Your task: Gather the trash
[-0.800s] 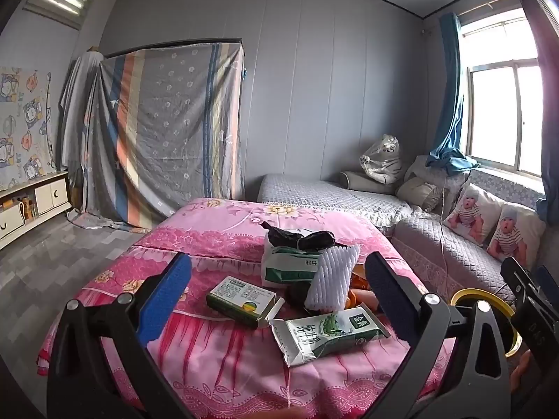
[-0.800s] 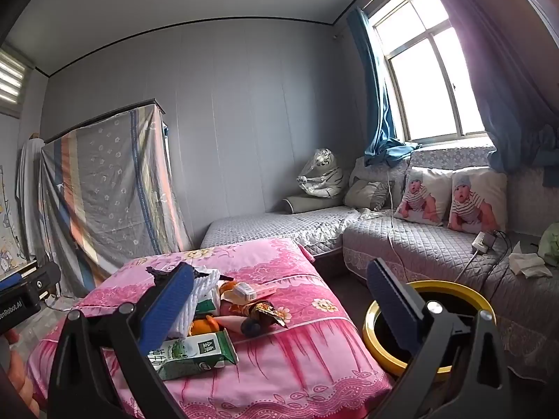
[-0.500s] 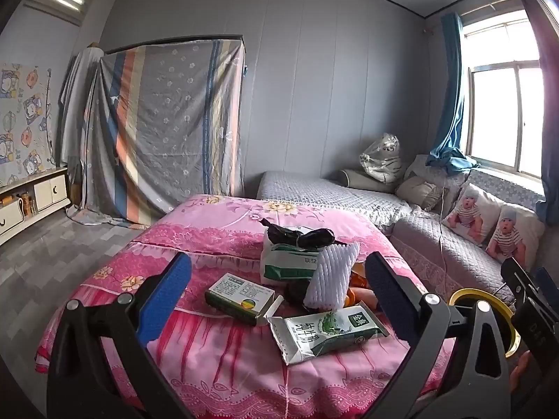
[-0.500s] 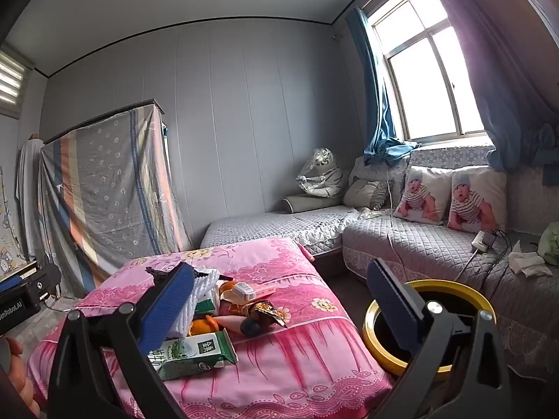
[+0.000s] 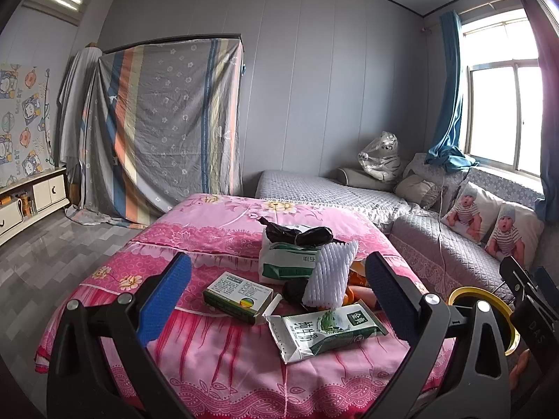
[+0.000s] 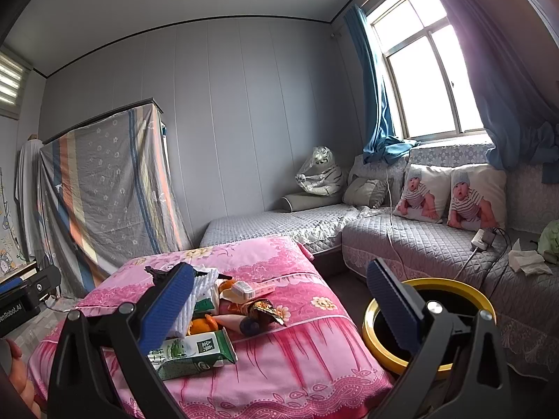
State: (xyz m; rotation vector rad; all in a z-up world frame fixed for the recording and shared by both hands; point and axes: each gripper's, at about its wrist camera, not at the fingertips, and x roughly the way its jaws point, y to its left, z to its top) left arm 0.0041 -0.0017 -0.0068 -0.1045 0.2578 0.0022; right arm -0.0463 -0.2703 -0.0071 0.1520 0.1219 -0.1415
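Trash (image 5: pixel 307 286) is piled in a loose heap on the near end of a table draped in a pink flowery cloth (image 5: pixel 223 359). Closest to the edge lies a flattened green and white milk carton (image 5: pixel 323 328), crumpled and on its side. Just left of it sits a small green and white box (image 5: pixel 237 296) with one flap hanging open. Behind those there's a white foam net sleeve (image 5: pixel 330 279) leaning on a white and green bag (image 5: pixel 286 262), with a black bag (image 5: pixel 297 235) slumped on top. From the right side you also see orange peel (image 6: pixel 202 324), a shiny snack wrapper (image 6: pixel 263 310) and a pale little box (image 6: pixel 246 289).

A round bin with a yellow rim (image 6: pixel 454 288) stands on the floor just right of the table; its inside looks dark, can't tell what's in it.

Left gripper (image 5: pixel 276 284) and right gripper (image 6: pixel 279 295) both have their blue pads spread wide apart, holding nothing, short of the pile.
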